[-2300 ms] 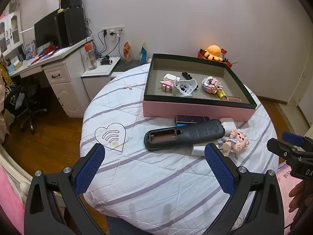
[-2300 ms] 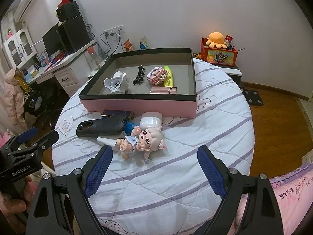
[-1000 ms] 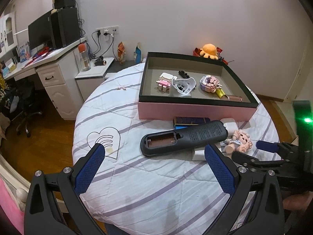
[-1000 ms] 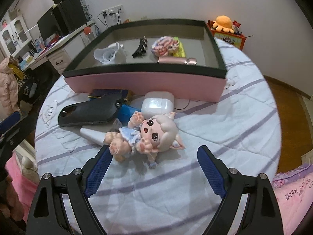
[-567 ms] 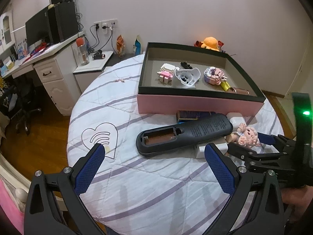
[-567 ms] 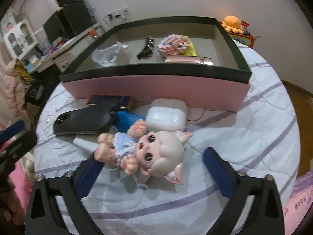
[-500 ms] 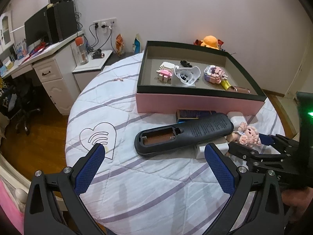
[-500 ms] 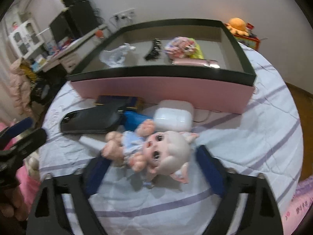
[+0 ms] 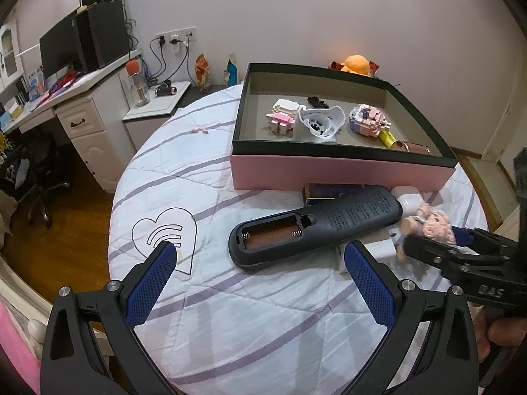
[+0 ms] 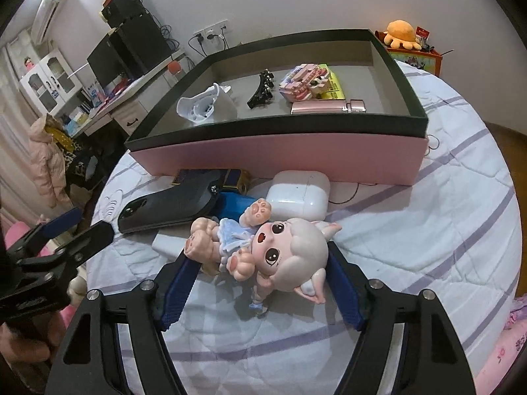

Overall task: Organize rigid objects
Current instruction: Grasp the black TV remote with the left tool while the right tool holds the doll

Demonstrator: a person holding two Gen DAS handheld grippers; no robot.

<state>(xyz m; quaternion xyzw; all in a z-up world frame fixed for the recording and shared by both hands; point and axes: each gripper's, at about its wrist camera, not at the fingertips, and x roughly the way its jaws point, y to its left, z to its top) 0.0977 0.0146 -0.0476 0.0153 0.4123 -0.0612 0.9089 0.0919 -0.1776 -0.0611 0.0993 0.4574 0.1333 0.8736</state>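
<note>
A doll with a white lamb hood and blue dress (image 10: 263,247) is between the jaws of my right gripper (image 10: 263,291), which is shut on it and holds it just above the bedcover. It also shows in the left wrist view (image 9: 428,222). Behind it lie a white earbud case (image 10: 298,194), a dark remote with an open battery bay (image 9: 313,227) and a dark blue flat box (image 9: 324,191). The pink box with black rim (image 10: 296,151) holds a block toy (image 10: 304,82), a hair clip (image 10: 260,93) and a white holder (image 10: 202,105). My left gripper (image 9: 260,278) is open and empty.
The round table carries a white striped cover with a heart print (image 9: 164,233). A desk with monitor (image 9: 62,46) and a low cabinet (image 9: 154,112) stand at the left. An orange plush (image 10: 402,34) sits behind the box. An office chair (image 9: 36,177) stands on the wood floor.
My right gripper came forward and down to the doll and closed on it; the doll now stands raised off the cover. My left gripper drifted slightly closer to the table, still open.
</note>
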